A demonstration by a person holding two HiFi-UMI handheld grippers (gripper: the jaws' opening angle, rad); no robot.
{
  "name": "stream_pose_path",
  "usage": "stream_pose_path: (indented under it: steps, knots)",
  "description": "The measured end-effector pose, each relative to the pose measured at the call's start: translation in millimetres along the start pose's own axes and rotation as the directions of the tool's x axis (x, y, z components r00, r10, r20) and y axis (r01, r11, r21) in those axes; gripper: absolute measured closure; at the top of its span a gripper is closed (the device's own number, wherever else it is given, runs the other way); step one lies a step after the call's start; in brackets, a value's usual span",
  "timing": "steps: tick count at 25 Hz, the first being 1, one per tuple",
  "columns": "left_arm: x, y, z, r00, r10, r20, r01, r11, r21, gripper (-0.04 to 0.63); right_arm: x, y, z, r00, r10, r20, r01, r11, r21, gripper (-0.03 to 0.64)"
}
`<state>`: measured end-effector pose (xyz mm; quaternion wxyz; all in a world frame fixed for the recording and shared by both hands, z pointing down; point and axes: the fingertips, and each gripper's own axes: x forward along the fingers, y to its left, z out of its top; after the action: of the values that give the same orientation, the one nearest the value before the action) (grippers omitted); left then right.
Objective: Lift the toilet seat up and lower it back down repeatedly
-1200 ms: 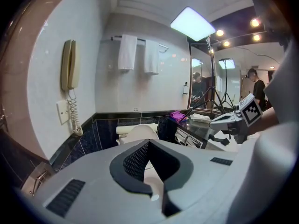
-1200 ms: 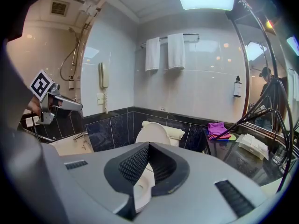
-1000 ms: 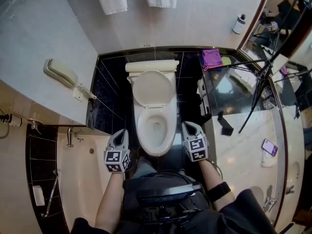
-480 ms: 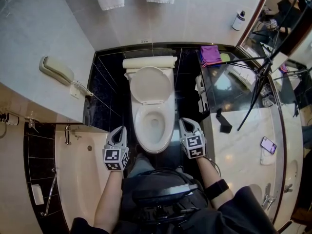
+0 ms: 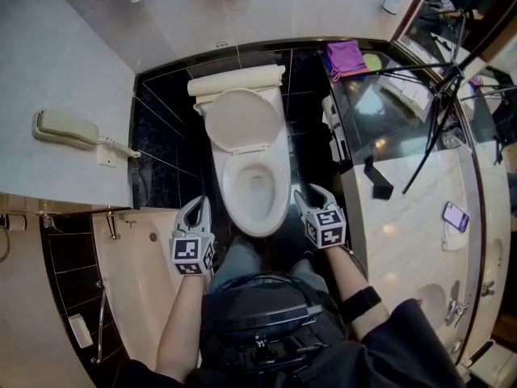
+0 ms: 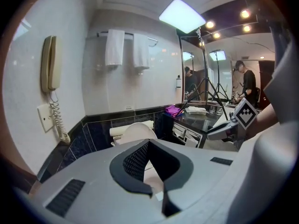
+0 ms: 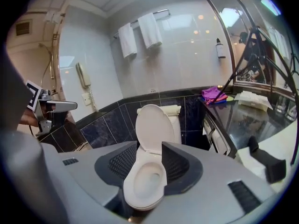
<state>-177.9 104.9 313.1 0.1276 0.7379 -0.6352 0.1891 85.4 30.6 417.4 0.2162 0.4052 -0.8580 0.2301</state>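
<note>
The white toilet stands against the black-tiled wall with its lid raised against the cistern. The seat lies flat on the bowl. My left gripper hovers by the bowl's front left, its jaws meeting at the tips on nothing; it also shows in its own view. My right gripper hangs at the bowl's front right. Its jaws have just been opening and now stand apart with nothing between them. In the right gripper view the toilet lid and the bowl show through the gap of that gripper.
A wall phone hangs at the left above the bathtub. At the right are a glass and marble counter with a mobile phone, a black object, a purple cloth and a tripod. Towels hang above.
The head camera has swung, so the toilet sits further left and higher in the picture. Both grippers have sunk a little beside the bowl's front. The right gripper's jaws look wider apart.
</note>
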Motion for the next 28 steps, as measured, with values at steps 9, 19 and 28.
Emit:
stream_pose_path:
  steps: [9,19,28]
  knots:
    - [46,6,-39,0.998,-0.056,-0.039,0.059,0.995,0.086,0.595,47,-5,-114,0.983,0.039,-0.179,0.015,0.956,0.293,0.383]
    - [110,4,-136,0.996,-0.057,-0.062,0.062,0.995,0.082,0.595,132,-29,-257,0.946,0.108,-0.305,0.044,0.89,0.453,0.383]
    - [143,-10,-228,0.988,-0.069,-0.142,0.078,0.995,0.061,0.595,177,-31,-385,0.913,0.173,-0.371,0.094,0.794,0.601,0.383]
